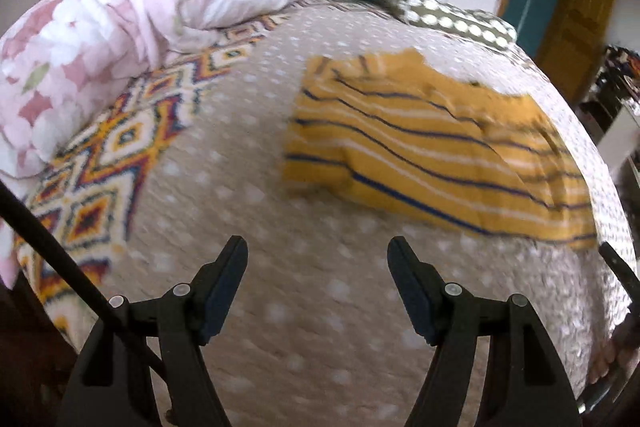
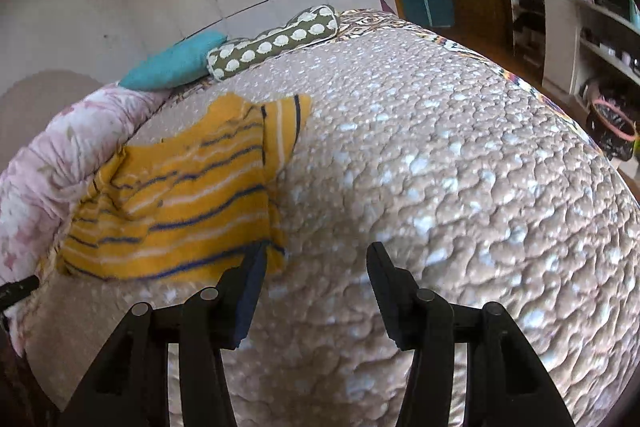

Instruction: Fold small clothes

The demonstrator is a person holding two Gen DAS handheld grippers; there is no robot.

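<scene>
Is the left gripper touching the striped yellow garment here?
Apart. The left wrist view shows the open left gripper with bare bedspread between its fingertips and the striped yellow garment.

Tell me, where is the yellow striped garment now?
The yellow striped garment lies on the beige dotted bedspread, ahead and right of the left gripper, near the floral quilt.

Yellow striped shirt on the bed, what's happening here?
A person holds a claw in each hand over a quilted bedspread. The yellow striped shirt lies rumpled on it, not yet neatly folded. The left claw and the right claw are both open and hold nothing. The right one sits at the shirt's near corner; whether it touches is unclear.
</scene>
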